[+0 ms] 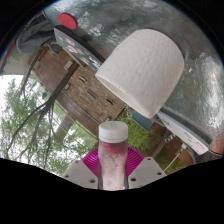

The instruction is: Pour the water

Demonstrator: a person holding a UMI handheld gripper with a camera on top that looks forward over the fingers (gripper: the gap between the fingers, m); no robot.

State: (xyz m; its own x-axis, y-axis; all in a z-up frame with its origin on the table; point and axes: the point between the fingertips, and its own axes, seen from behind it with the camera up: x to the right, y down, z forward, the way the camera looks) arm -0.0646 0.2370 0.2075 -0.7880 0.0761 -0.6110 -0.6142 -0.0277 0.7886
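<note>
My gripper (113,172) is shut on a clear bottle (113,165) with a white cap (113,131); the pink pads (95,160) press on both of its sides. The bottle points straight ahead along the fingers. Just beyond the cap, slightly to the right, is a white textured paper cup (142,70), large and close. The whole scene appears strongly tilted, so the cup looks slanted and almost inverted. I cannot see the cup's inside or any water stream.
The cup stands on a grey surface (105,30) that also carries a red round object (67,20). Brown wooden furniture (70,88) lies behind the cup, and green trees (28,115) beyond it. A small red thing (218,145) is at the far right.
</note>
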